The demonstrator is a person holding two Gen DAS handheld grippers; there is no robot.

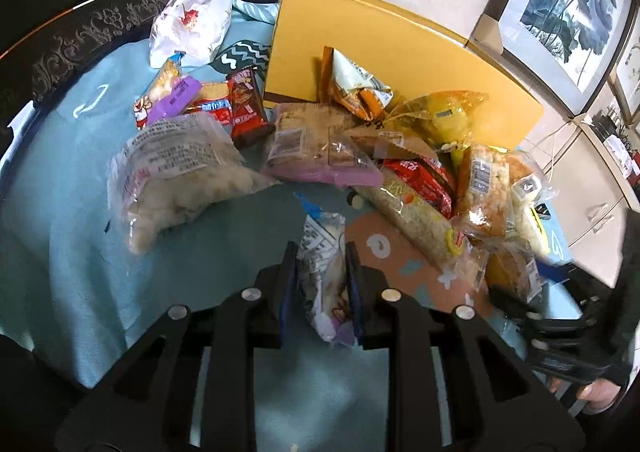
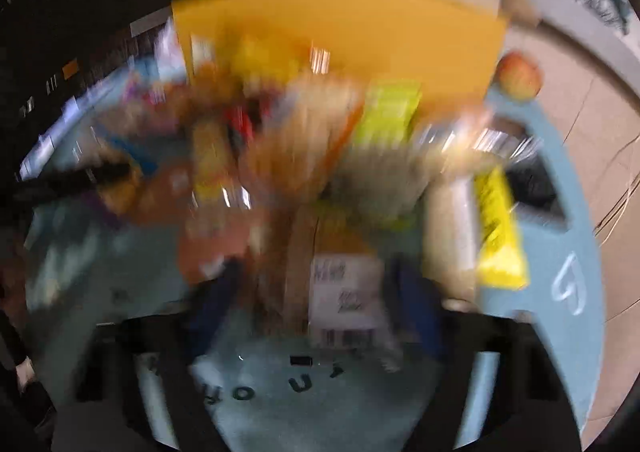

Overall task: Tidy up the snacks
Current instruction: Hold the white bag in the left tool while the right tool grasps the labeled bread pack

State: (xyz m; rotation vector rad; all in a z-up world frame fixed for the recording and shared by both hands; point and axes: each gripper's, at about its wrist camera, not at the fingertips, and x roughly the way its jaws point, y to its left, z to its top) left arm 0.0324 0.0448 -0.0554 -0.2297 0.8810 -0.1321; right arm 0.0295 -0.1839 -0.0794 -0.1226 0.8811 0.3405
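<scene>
Two hand-held grippers: both are working over one snack pile on the desk (image 1: 60,180), which is wearing a light blue cloth.
Left hand-held gripper (image 1: 322,272): its fingers are clamping a small clear-and-purple snack packet (image 1: 326,280) at 6 o'clock in the left wrist view; the packet is hanging crumpled between the pads.
Right hand-held gripper (image 2: 316,292): the right wrist view is smearing badly; a brown packet with a white barcode label (image 2: 340,292) is sitting between the fingers, but whether they are pinching it cannot be told.
Snack pile (image 1: 360,156): it is sprawling from 9 o'clock to 3 o'clock, packets overlapping and touching.
Yellow box (image 1: 384,64): it is standing at 12 o'clock, just behind the pile, with one orange-and-white pouch (image 1: 356,84) lying against it.
White bag (image 1: 192,24): it is lying at 11 o'clock, apart from the pile.
Handling, judged: the packets are looking light, soft and slick-filmed, with crushable contents.
Hold point, judged: a sealed end or flat middle is offering the safest pinch; light pressure is appearing advisable.
Risk, judged: the film is likely slipping under a loose grip.
</scene>
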